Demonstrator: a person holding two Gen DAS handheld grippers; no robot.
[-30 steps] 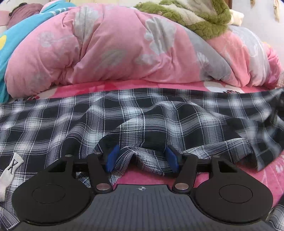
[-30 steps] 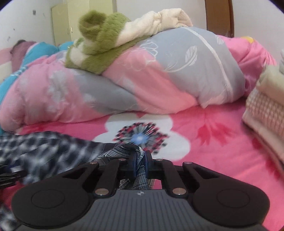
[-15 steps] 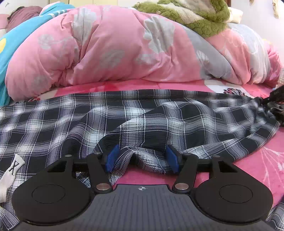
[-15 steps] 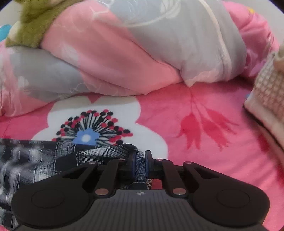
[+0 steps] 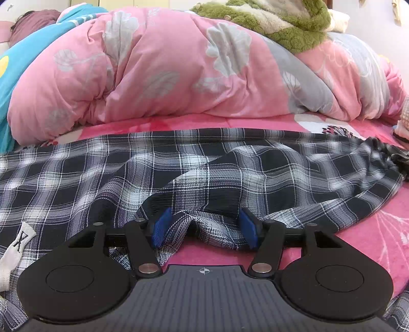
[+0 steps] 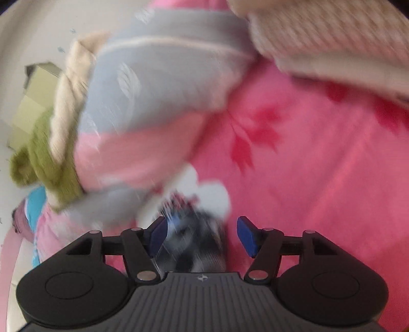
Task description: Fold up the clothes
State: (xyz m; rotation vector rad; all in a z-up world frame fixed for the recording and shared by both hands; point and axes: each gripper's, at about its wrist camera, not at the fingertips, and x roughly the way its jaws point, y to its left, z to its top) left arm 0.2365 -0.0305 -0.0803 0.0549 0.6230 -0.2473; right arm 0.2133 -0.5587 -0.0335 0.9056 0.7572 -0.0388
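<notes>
A black-and-white plaid garment (image 5: 230, 173) lies spread across the pink flowered bed sheet (image 5: 370, 242), with a white label (image 5: 18, 245) at its near left edge. My left gripper (image 5: 204, 228) rests at the near hem with its blue pads wide apart. A rumpled fold of the hem lies loosely between them, and the cloth drapes over the fingertips. In the blurred, tilted right wrist view, my right gripper (image 6: 202, 233) has its jaws opening. The bunched corner of the plaid garment (image 6: 194, 245) lies between them, and the pads do not press on it.
A big pink and grey duvet (image 5: 166, 69) is piled along the far side, with a green and cream fleece (image 5: 281, 23) on top. A stack of folded cream clothes (image 6: 332, 38) sits to the right. Bare pink sheet (image 6: 306, 178) lies ahead of the right gripper.
The right gripper carried the garment's corner out to the right, rolled, and its jaws parted off the cloth. The plaid now lies stretched wider. The left gripper has not moved.
</notes>
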